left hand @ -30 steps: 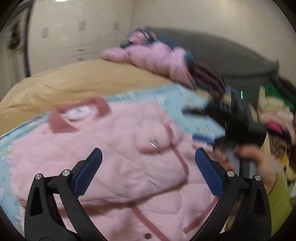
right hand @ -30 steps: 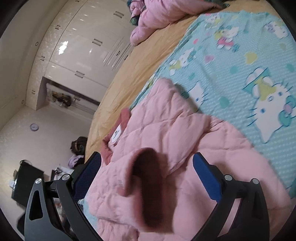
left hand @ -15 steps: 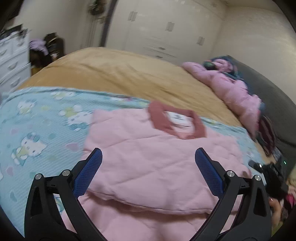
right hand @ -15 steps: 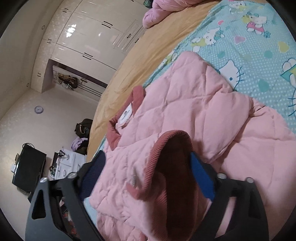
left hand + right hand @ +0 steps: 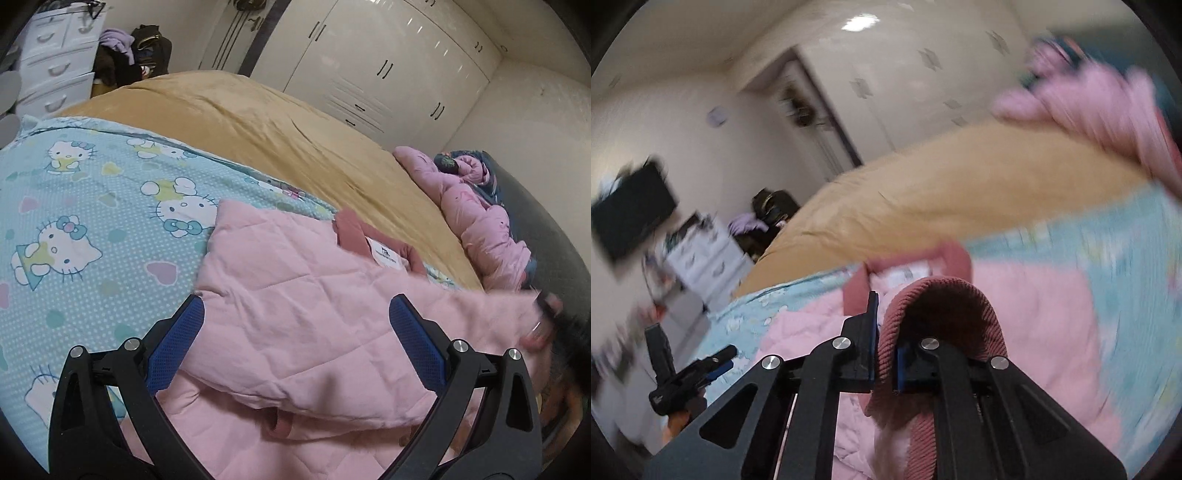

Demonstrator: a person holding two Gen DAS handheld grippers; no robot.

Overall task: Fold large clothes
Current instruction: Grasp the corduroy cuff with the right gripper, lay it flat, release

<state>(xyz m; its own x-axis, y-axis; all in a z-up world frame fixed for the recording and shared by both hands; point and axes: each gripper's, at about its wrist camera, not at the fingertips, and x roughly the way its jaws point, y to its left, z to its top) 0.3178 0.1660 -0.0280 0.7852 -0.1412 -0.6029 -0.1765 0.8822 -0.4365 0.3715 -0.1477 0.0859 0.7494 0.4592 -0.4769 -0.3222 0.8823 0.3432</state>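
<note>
right gripper (image 5: 884,354) pinches the ribbed cuff (image 5: 945,295) of the pink jacket (image 5: 295,325), which lies beyond; left gripper (image 5: 295,343) spread over its near edge.

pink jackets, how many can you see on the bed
2: one quilted pink jacket spread on the cartoon-cat sheet near the grippers, one puffy pink jacket heaped by the dark headboard. More may be hidden.

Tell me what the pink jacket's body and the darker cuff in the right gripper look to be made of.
Pink jacket: looks like soft, matte quilted fabric with light padding; stitched diamond lines and puffy creases show. The fibre cannot be told.
Cuff: dusty-rose ribbed knit, going by its fine parallel ridges; likely stretchy. The right gripper, whose jaws have just been closing, is shut on it.
</note>
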